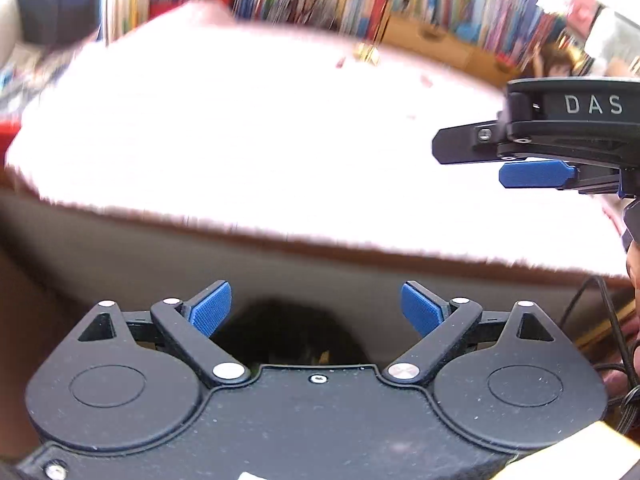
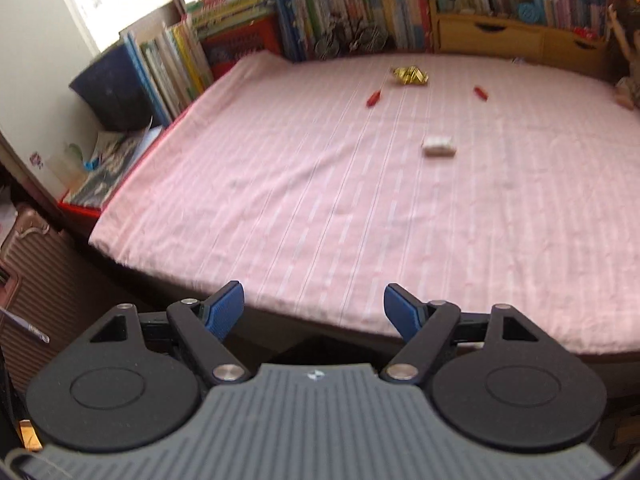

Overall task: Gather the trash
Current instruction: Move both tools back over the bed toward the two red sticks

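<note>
Both grippers, left point(image 1: 316, 308) and right point(image 2: 314, 312), have wide, empty jaws; the far wrapper point(image 2: 410, 76) risks a short, fumbled reach across the bed point(image 2: 280, 200).

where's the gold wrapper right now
In the right wrist view the gold wrapper lies far back on the pink bed sheet, near the bookshelf, between two small red pieces.

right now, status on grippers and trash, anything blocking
Left gripper open, empty. Right gripper open, empty. Gold wrapper, two red bits, white wad on the bed. Nothing blocking.
</note>
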A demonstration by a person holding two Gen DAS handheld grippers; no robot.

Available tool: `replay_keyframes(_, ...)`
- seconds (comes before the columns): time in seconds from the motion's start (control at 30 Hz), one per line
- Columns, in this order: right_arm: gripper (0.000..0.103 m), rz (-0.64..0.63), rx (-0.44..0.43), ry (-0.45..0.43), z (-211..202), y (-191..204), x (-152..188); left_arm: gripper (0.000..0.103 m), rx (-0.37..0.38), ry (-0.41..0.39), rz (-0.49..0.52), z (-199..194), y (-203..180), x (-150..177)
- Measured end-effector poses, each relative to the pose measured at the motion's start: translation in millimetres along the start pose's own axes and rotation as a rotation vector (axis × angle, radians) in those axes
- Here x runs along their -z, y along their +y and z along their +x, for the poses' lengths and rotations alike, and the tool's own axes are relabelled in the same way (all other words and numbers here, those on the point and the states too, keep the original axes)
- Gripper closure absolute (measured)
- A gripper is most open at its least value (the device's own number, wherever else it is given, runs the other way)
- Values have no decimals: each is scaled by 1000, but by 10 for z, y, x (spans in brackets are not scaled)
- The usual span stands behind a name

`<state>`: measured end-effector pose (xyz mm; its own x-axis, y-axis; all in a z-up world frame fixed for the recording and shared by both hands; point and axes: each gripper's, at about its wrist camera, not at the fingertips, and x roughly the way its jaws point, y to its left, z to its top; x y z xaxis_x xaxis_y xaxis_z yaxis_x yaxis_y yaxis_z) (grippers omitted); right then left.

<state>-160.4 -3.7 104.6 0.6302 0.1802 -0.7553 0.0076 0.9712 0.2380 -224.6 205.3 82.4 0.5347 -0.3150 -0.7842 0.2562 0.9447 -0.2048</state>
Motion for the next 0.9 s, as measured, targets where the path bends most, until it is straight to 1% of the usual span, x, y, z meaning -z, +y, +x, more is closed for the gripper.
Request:
replay_keyframes(0.13,18,16,76,-126,-301,-181,-347,9,29,-72,24,-150,-181,-443)
replay_keyframes(0.23,18,26,127,-204,-395,-355,-595,9,57,-98,36,-166,-306,-757)
replay_keyframes(0.33,18,16,180,-261,-425,-526,-831,9,68,-152,11,-141,-384,-1145)
replay_keyframes(0.43,18,5,213,-296,-345,-731,-1087,10,28,-209,-7,14,-385,-1468)
replay_keyframes(0.5,18,-3,226,-311,-245,-901,-1258,11,-5,-231,-13,240,-412,-1725)
replay_keyframes(0.57,18,-20,231,-315,-77,-1071,-1424,12,-33,-240,-26,505,-464,-1948)
replay_keyframes(0.63,20,-30,243,-288,109,-1232,-1586,14,-63,-225,-63,776,-510,-2158)
replay_keyframes(0.67,21,-25,242,-279,213,-1324,-1669,17,-70,-218,-71,931,-538,-2256)
replay_keyframes(0.7,21,-23,235,-272,301,-1404,-1732,21,-82,-211,-69,1051,-572,-2342)
replay_keyframes(0.77,23,-40,231,-236,531,-1555,-1850,28,-125,-191,-52,1397,-662,-2547)
replay_keyframes(0.83,27,-58,223,-196,749,-1682,-1947,32,-146,-181,-51,1680,-706,-2724)
replay_keyframes(0.9,30,-73,217,-157,976,-1810,-2038,37,-156,-155,-57,1948,-731,-2873)
